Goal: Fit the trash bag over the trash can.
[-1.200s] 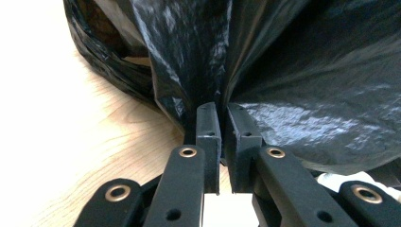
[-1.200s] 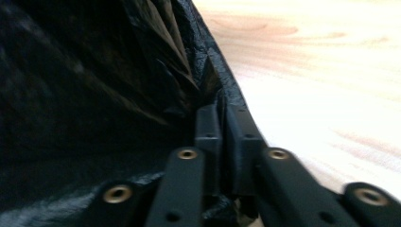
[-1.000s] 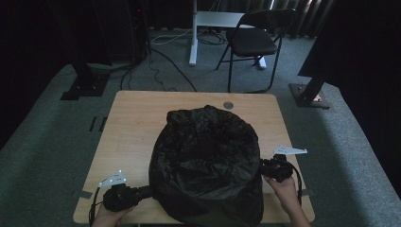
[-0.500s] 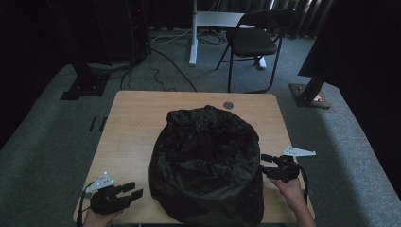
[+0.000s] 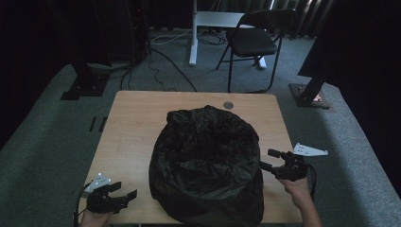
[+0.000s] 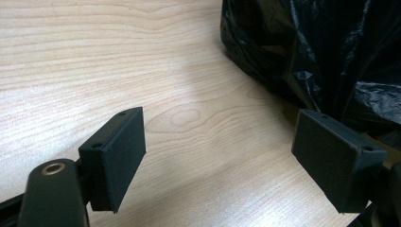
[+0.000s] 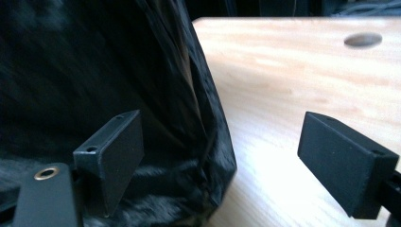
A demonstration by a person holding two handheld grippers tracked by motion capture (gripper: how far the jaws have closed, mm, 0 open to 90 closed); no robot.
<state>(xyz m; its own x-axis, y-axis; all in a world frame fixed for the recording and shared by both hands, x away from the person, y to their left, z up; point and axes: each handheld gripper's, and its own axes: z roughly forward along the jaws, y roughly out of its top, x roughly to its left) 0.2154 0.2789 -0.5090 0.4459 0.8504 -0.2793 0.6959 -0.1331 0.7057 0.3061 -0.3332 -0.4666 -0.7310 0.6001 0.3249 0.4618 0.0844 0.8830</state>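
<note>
On the wooden table [image 5: 137,118], the black bag [image 5: 208,165] sat mid-table. Left gripper [image 5: 124,191] and right gripper [image 5: 269,159] flanked it, jaws just opened, gripping nothing.

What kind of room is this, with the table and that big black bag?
Probably a recording studio or lab corner rather than a home: dark curtains hang around a lone wooden table, stand bases and loose cables sit on grey carpet, and a folding chair waits behind.

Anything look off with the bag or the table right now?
Nothing stands out. The black plastic bag sits bulged and crumpled on the wooden table, with no tear or spill in sight. Both tongs have just been opening, nothing between their jaws.
</note>
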